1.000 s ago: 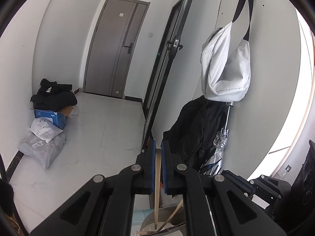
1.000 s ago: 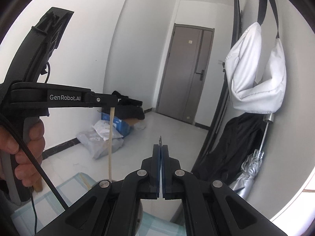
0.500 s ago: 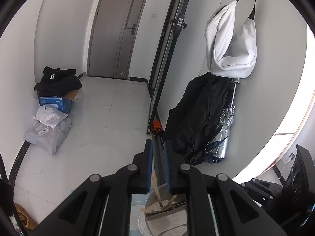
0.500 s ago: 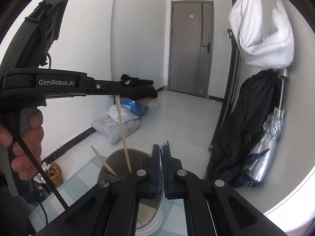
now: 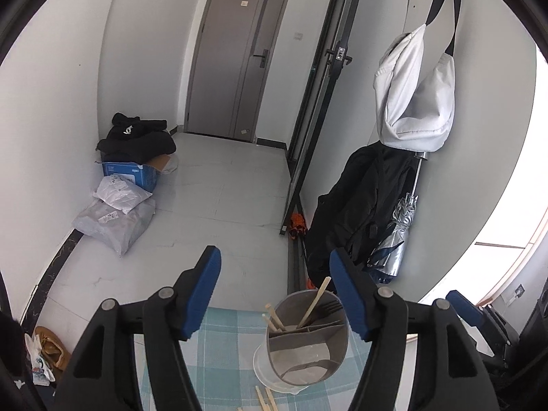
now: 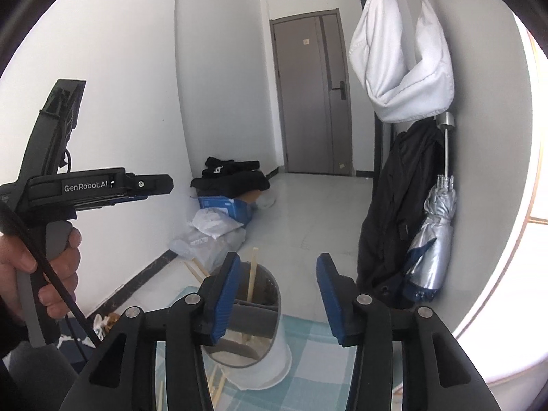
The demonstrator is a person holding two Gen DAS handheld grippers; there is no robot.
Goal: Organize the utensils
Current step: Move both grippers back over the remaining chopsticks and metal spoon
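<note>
A grey divided utensil holder (image 5: 308, 339) on a white base stands on a blue checked cloth (image 5: 226, 342). Wooden chopsticks (image 5: 316, 301) and a dark fork (image 5: 334, 306) stand in it. My left gripper (image 5: 275, 294) is open and empty above and just left of the holder. My right gripper (image 6: 275, 294) is open and empty above the holder (image 6: 260, 311), where a chopstick (image 6: 252, 277) stands upright. The left gripper (image 6: 150, 185) also shows from the side in the right wrist view. Loose chopsticks (image 5: 265, 399) lie on the cloth by the holder's base.
Beyond the table is a hallway floor with a grey door (image 5: 239, 65), bags and a blue box (image 5: 126, 174) at the left wall. A black coat (image 5: 359, 205), a silver umbrella (image 5: 399, 233) and a white bag (image 5: 414, 102) hang at the right wall.
Both grippers opened. The chopstick held by the left gripper and the fork held by the right one now stand in the holder. Both views tilted down toward the table.
</note>
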